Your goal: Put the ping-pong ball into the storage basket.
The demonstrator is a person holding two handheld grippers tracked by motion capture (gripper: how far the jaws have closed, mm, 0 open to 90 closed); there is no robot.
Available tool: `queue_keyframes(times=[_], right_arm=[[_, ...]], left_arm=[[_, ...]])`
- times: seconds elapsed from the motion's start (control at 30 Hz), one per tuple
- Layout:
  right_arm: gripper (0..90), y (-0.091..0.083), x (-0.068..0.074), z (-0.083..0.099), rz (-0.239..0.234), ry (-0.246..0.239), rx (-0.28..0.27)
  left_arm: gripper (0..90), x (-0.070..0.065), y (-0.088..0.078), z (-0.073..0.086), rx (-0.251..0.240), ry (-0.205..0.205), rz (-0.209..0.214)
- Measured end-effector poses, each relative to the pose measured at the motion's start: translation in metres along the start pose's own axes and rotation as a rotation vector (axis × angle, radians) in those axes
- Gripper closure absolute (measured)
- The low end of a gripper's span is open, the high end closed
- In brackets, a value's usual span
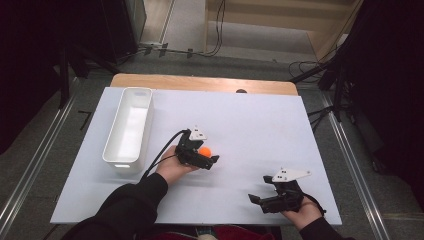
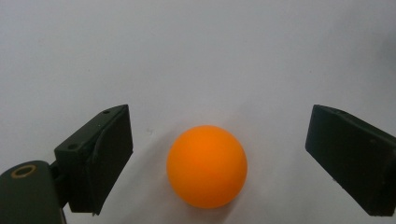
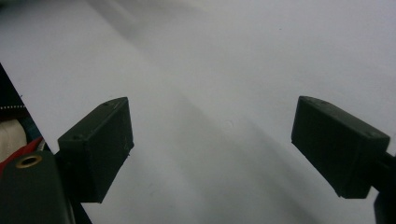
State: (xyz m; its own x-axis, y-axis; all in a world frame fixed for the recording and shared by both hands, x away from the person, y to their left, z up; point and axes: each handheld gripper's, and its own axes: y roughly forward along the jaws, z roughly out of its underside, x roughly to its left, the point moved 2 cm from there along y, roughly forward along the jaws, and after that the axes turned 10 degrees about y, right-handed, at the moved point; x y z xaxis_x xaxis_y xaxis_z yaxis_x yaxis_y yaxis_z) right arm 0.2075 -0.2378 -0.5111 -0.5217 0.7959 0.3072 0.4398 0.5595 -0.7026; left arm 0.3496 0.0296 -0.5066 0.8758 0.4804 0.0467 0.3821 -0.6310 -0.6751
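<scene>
An orange ball point(image 1: 205, 150) point(image 2: 207, 165) rests on the white tabletop point(image 1: 250, 115), just left of the middle. My left gripper point(image 1: 204, 153) point(image 2: 217, 154) is lowered around it, open. One black jaw stands on each side of the ball, and there is a gap between each pad and the ball. My right gripper point(image 1: 260, 189) point(image 3: 212, 144) sits near the front right of the table, open, with bare tabletop between its jaws.
A long white bin point(image 1: 116, 125) lies lengthwise at the left of the table, a short way from my left hand. A wooden strip point(image 1: 200, 82) runs along the far table edge. Dark stands and cables crowd the floor beyond it.
</scene>
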Motion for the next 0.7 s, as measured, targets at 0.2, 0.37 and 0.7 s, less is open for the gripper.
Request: queue_keyframes(times=[0.2, 0.37, 0.7], right_arm=[[11.5, 0.0, 0.0, 0.0, -0.005, 0.001, 0.004], [11.5, 0.0, 0.001, 0.001, -0.004, -0.005, 0.006], [11.5, 0.001, 0.001, 0.001, -0.002, -0.008, 0.011]], left_arm=[[8.7, 0.002, 0.003, 0.005, 0.007, 0.001, -0.013], [13.9, 0.004, 0.007, 0.012, 0.021, 0.003, -0.024], [15.3, -0.001, 0.014, 0.017, 0.067, 0.061, -0.064]])
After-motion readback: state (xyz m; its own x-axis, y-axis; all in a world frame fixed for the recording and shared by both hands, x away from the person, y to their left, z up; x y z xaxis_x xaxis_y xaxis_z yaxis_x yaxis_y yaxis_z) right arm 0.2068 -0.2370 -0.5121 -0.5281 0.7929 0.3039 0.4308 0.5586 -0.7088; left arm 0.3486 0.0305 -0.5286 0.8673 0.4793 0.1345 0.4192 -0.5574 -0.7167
